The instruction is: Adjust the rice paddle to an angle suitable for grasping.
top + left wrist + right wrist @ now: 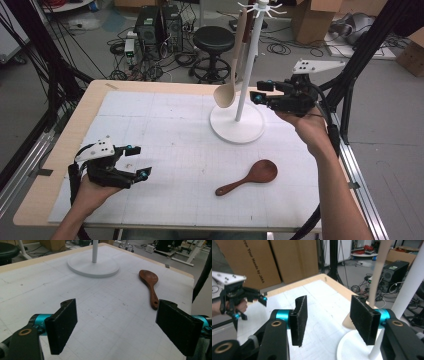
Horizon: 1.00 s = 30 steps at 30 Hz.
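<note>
A: The fingers (62,327) of the left gripper (134,161) stand wide, nothing between them, low over the white mat (165,150).

B: And the right gripper (261,91)?

A: Partly apart and empty, raised beside the white rack (248,75). The dark wooden spoon (248,177) lies flat on the mat nearer us; the pale spoon (231,75) hangs on the rack, farther off.

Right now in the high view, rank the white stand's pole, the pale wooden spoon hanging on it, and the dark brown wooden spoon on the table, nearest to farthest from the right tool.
1. White stand's pole, just left of the right tool.
2. Pale wooden spoon, hanging beyond the pole.
3. Dark brown wooden spoon, lying flat on the white mat, toward the person.
</note>
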Each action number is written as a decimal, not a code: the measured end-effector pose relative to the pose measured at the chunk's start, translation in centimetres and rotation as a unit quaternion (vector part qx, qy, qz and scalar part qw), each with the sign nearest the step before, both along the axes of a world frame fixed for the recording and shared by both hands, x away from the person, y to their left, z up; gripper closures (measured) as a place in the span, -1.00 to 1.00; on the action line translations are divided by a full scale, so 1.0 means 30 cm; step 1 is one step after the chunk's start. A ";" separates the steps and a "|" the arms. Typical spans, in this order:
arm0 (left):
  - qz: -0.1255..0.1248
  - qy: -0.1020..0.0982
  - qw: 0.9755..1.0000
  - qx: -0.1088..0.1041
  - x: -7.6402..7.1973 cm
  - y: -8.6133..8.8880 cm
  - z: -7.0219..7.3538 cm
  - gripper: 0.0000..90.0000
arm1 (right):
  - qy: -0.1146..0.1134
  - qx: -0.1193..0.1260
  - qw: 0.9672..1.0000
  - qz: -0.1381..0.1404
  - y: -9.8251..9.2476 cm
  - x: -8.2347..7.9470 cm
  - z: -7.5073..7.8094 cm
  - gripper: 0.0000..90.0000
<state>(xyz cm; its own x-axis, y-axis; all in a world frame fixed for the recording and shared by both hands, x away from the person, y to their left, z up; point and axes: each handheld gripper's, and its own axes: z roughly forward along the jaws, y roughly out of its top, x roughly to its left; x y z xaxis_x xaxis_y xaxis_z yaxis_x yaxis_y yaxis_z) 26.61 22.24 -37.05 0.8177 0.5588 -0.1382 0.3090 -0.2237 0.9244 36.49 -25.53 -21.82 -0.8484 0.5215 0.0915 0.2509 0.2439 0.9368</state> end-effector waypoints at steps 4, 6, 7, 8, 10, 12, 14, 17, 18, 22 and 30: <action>0.000 0.002 1.000 0.002 -0.001 -0.001 -0.001 -0.60 | 0.004 0.000 1.000 0.006 0.001 -0.029 -0.043 -0.02; 0.001 0.002 1.000 0.002 -0.001 -0.001 -0.002 -0.60 | 0.006 -0.005 1.000 0.007 0.000 -0.041 -0.063 -0.05; 0.001 0.002 1.000 0.002 -0.001 -0.001 -0.002 -0.60 | 0.009 -0.006 1.000 0.007 -0.001 -0.048 -0.075 -0.06; 0.001 0.002 1.000 0.002 -0.001 -0.001 -0.002 -0.60 | 0.012 -0.007 1.000 0.007 -0.002 -0.055 -0.088 -0.07; 0.002 0.002 1.000 0.003 -0.002 -0.001 -0.002 -0.60 | 0.017 -0.010 1.000 0.009 -0.002 -0.069 -0.115 -0.09; 0.001 0.001 1.000 0.003 -0.002 -0.002 -0.001 -0.60 | 0.019 -0.017 1.000 0.015 -0.001 -0.089 -0.146 -0.10; 0.003 0.002 1.000 0.003 -0.002 -0.003 -0.001 -0.60 | 0.024 -0.019 0.999 0.021 -0.002 -0.108 -0.175 -0.05; 0.004 0.001 1.000 0.001 -0.003 -0.002 0.000 -0.60 | 0.027 -0.031 0.999 0.026 -0.001 -0.130 -0.214 0.09; 0.004 0.001 1.000 0.001 -0.004 -0.001 0.000 -0.60 | 0.029 -0.035 0.999 0.030 0.000 -0.139 -0.232 0.14; 0.006 0.002 1.000 0.002 -0.005 -0.001 0.000 -0.60 | 0.040 -0.050 0.997 0.045 0.004 -0.171 -0.289 0.33; 0.007 0.002 1.000 0.001 -0.006 0.000 0.001 -0.60 | 0.050 -0.084 0.993 0.070 0.019 -0.238 -0.394 0.66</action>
